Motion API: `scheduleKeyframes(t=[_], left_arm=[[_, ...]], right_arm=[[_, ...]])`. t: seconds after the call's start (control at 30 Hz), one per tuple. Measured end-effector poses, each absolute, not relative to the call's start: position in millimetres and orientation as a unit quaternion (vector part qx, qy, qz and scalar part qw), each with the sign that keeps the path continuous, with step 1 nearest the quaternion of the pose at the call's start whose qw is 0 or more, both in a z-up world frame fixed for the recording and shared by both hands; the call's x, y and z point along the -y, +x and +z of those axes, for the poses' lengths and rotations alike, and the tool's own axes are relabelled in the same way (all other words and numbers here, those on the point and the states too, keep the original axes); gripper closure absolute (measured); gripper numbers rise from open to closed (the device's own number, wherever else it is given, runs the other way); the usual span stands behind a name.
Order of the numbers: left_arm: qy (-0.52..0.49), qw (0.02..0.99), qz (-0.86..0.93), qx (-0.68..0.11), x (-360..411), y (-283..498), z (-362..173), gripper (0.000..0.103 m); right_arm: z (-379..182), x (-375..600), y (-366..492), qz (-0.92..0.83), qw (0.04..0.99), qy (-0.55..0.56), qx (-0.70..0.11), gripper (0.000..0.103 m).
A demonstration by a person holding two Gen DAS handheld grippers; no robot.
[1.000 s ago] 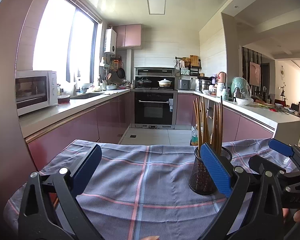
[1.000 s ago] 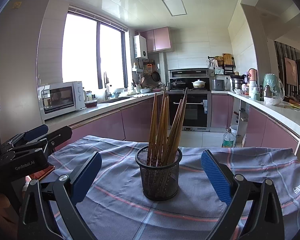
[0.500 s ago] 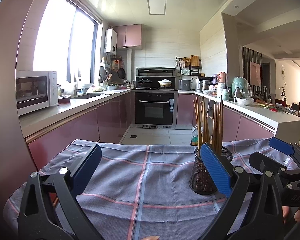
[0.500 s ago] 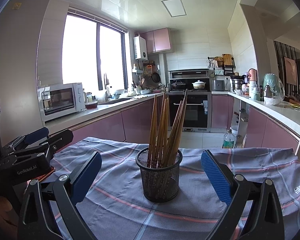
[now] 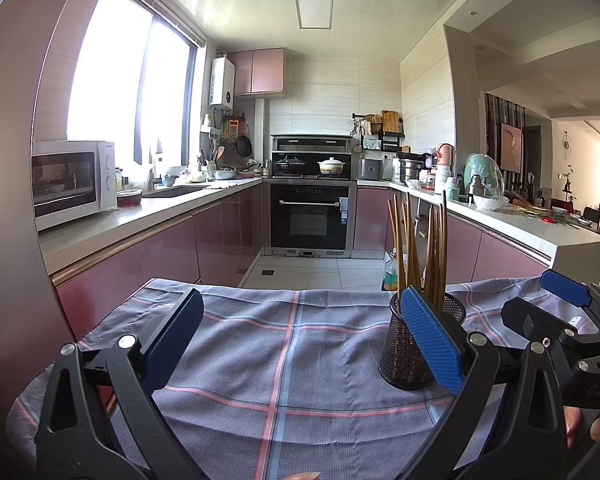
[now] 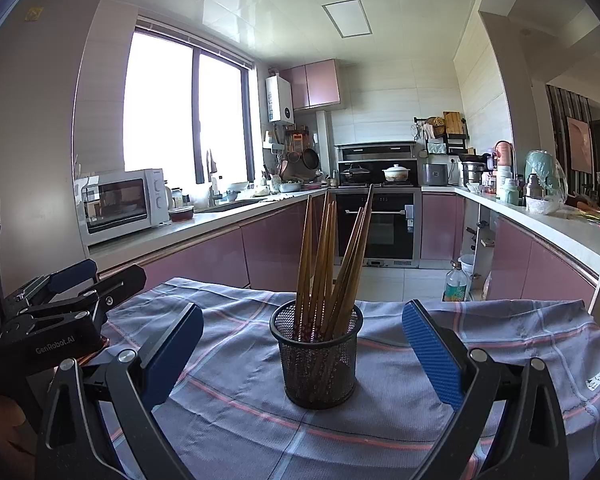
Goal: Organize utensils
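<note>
A black mesh cup (image 6: 318,356) stands upright on the plaid cloth and holds several brown wooden chopsticks (image 6: 328,256). My right gripper (image 6: 302,354) is open and empty, with the cup centred between its blue pads but farther ahead. In the left wrist view the cup (image 5: 410,344) sits to the right, partly hidden behind the right blue pad (image 5: 430,344). My left gripper (image 5: 300,344) is open and empty over bare cloth. Each gripper shows in the other's view: the right one (image 5: 572,312) and the left one (image 6: 60,304).
A grey-blue plaid cloth (image 6: 500,344) with pink stripes covers the table. Beyond its far edge is a kitchen with pink cabinets, an oven (image 6: 380,228), a microwave (image 6: 120,204) on the left counter and a bottle (image 6: 455,280) on the floor.
Both grippers stay open. The views shift only slightly; the right gripper's view has edged a little closer to the cup.
</note>
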State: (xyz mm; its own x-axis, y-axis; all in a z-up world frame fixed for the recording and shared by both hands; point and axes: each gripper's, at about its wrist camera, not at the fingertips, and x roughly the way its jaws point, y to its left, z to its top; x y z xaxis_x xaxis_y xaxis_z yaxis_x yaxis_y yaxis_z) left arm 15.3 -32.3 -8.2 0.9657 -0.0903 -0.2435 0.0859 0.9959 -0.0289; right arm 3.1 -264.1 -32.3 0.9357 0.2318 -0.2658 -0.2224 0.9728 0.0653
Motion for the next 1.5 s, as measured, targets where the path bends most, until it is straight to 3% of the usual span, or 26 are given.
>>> scheduleKeyframes(t=[1.5], left_arm=[[-0.009, 0.990, -0.038, -0.134, 35.9, 17.5, -14.9, 0.006]], right_arm=[[-35.4, 265.0, 3.8, 0.110, 0.984, 0.023, -0.135, 0.007]])
